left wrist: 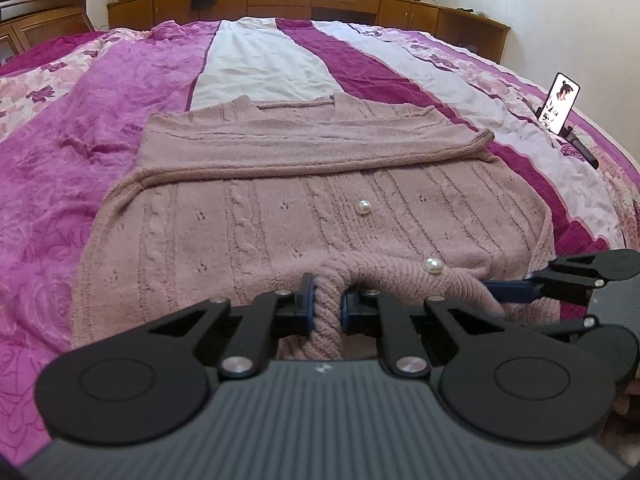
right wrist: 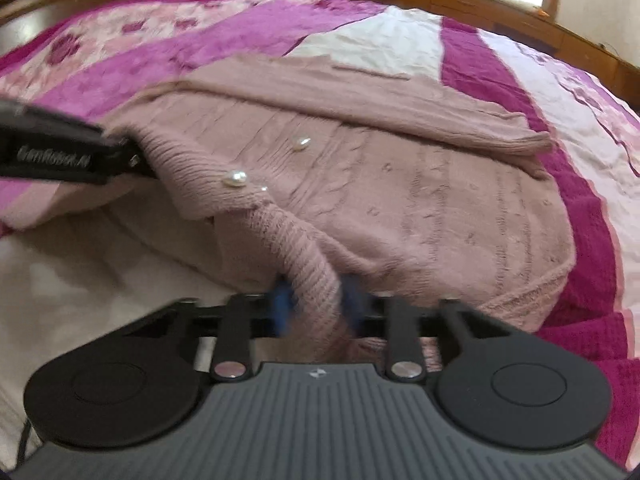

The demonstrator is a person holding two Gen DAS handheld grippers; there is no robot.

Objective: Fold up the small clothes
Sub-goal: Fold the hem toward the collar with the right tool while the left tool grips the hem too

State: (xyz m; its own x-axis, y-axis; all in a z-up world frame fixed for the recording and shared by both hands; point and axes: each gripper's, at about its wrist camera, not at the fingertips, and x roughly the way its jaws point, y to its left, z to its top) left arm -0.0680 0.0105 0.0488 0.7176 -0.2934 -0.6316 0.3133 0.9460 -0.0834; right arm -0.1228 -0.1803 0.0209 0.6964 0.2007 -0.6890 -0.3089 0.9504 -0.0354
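A dusty-pink cable-knit cardigan (left wrist: 304, 208) with pearl buttons (left wrist: 362, 207) lies on the bed, one sleeve folded across its chest. My left gripper (left wrist: 327, 305) is shut on the ribbed hem near the bed's front edge. The right gripper (left wrist: 516, 291) reaches in from the right of that view and holds the same hem further along. In the right wrist view the cardigan (right wrist: 420, 200) spreads ahead and my right gripper (right wrist: 316, 302) is shut on a bunched ribbed fold; the left gripper (right wrist: 120, 156) enters from the left, gripping the hem.
The bed carries a quilt (left wrist: 100, 92) in pink, magenta and white stripes. A phone on a small stand (left wrist: 560, 102) sits at the bed's right edge. Wooden cabinets (left wrist: 280, 0) with books and clothes line the far wall. A white sheet (right wrist: 80, 280) shows under the lifted hem.
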